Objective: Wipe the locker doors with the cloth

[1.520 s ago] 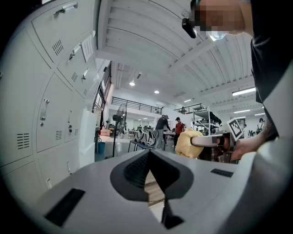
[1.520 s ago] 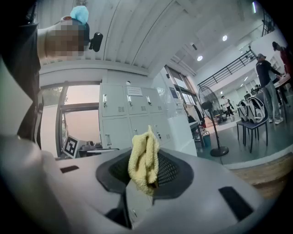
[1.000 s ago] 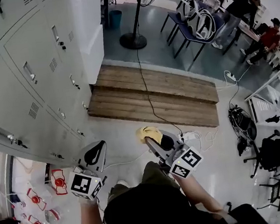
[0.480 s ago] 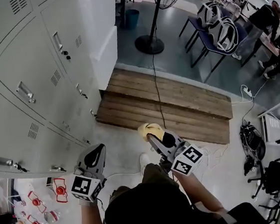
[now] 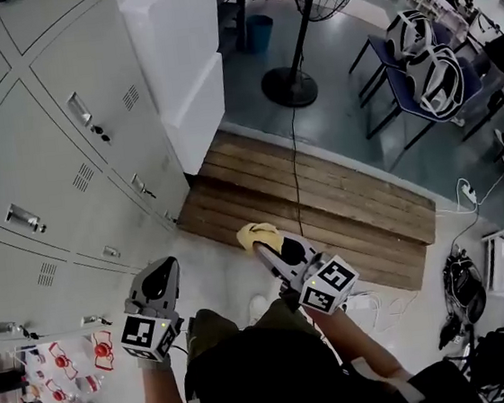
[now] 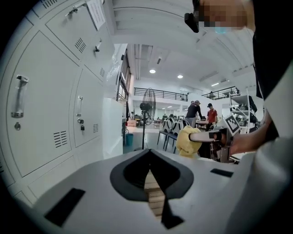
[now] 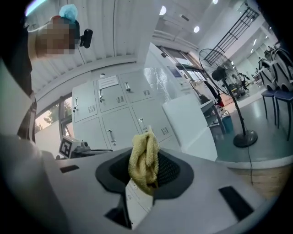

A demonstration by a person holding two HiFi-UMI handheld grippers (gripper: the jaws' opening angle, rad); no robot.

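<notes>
Grey metal locker doors (image 5: 31, 167) fill the left of the head view, with handles and vent slots; they also show in the left gripper view (image 6: 41, 105) and the right gripper view (image 7: 119, 114). A yellow cloth (image 5: 258, 234) is bunched in my right gripper (image 5: 264, 249), which is shut on it (image 7: 144, 160) and held over the floor, apart from the lockers. My left gripper (image 5: 162, 269) is shut with nothing in it, low beside the bottom lockers. From the left gripper (image 6: 149, 153), the cloth (image 6: 187, 140) shows off to the right.
A low wooden platform (image 5: 315, 202) lies ahead with a cable across it. A white block (image 5: 173, 60) adjoins the lockers. A standing fan (image 5: 296, 74) and chairs with bags (image 5: 426, 59) are farther off. Small red items (image 5: 71, 361) sit at the lower left.
The view has swung so the lockers look nearer and larger. Both grippers have shifted slightly left and down in the picture. The right gripper still holds the cloth.
</notes>
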